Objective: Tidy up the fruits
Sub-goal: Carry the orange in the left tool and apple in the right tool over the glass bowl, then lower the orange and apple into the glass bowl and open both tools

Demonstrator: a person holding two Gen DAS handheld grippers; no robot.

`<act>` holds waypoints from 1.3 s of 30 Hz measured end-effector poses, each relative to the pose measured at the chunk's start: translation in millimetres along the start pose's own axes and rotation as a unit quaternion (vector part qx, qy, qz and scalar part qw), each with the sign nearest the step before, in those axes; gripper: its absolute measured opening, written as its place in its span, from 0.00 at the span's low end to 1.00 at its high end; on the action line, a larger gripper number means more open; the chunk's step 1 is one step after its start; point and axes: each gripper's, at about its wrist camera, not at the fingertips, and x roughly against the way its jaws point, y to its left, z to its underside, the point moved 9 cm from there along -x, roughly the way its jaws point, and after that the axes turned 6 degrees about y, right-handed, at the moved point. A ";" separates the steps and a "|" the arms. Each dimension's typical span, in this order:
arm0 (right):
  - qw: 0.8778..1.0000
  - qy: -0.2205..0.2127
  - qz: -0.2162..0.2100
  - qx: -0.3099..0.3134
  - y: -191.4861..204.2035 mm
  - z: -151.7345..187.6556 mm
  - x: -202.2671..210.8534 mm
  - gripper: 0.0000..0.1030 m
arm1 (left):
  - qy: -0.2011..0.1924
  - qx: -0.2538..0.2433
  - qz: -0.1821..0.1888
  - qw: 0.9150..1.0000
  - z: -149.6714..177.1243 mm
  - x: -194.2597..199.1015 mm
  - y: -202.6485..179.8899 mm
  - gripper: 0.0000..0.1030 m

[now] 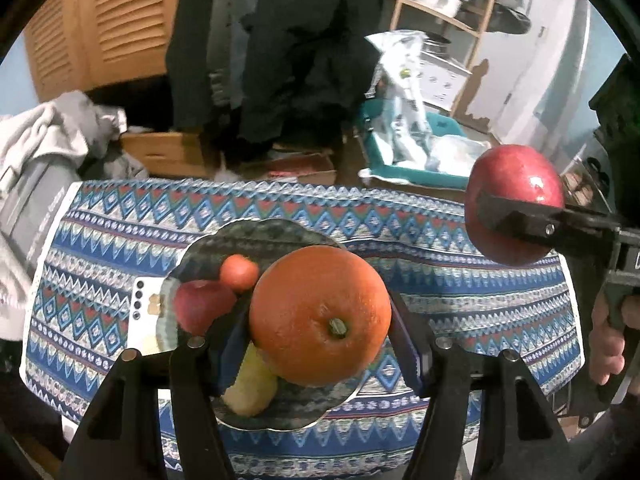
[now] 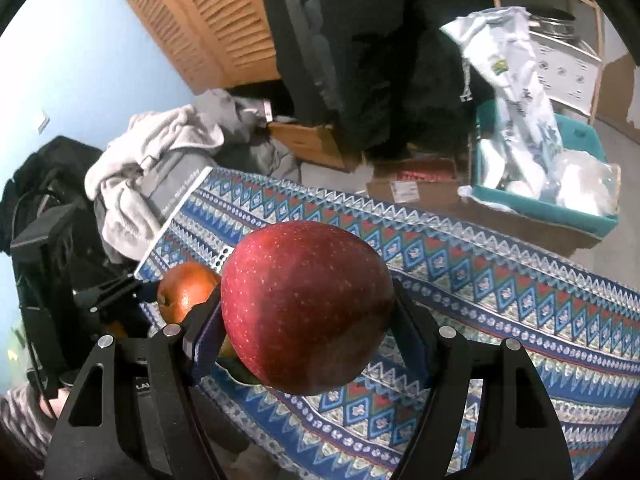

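My left gripper (image 1: 320,320) is shut on an orange (image 1: 320,314) and holds it above a dark scalloped plate (image 1: 260,236) on the patterned cloth. On the plate lie a red apple (image 1: 202,306), a small orange-red fruit (image 1: 239,273) and a yellow-green fruit (image 1: 252,386). My right gripper (image 2: 308,312) is shut on a large red apple (image 2: 306,306), held in the air; it shows at the right in the left wrist view (image 1: 514,204). The orange also shows in the right wrist view (image 2: 186,296).
A white phone (image 1: 146,316) lies on the cloth (image 1: 460,300) beside the plate's left edge. Behind the table are a grey cloth pile (image 1: 52,140), cardboard boxes (image 1: 168,152) and a teal bin (image 1: 416,160) with bags.
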 end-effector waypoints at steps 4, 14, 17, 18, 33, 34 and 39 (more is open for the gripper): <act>1.000 0.015 0.014 0.007 6.0 -1.8 -20.8 0.72 | 0.006 0.018 -0.009 1.000 2.9 -6.3 20.4 0.64; 0.997 0.066 0.034 0.024 16.2 2.4 -82.7 0.72 | 0.034 0.065 -0.020 0.997 12.0 -30.9 61.3 0.64; 0.996 0.084 0.035 0.026 19.2 6.7 -101.1 0.72 | 0.045 0.080 -0.024 0.995 16.4 -41.1 71.2 0.64; 0.995 0.087 0.035 0.027 19.9 7.7 -104.5 0.72 | 0.048 0.082 -0.030 0.995 18.0 -44.3 73.5 0.64; 0.989 0.148 0.023 0.012 17.3 30.3 -146.0 0.73 | 0.115 0.138 -0.025 0.983 49.5 -83.5 95.2 0.64; 0.988 0.150 0.021 0.009 16.7 31.5 -146.5 0.74 | 0.120 0.140 -0.026 0.983 51.0 -85.6 95.7 0.64; 0.990 0.138 0.005 0.006 21.8 27.9 -139.2 0.75 | 0.107 0.141 -0.035 0.984 46.6 -78.3 95.8 0.66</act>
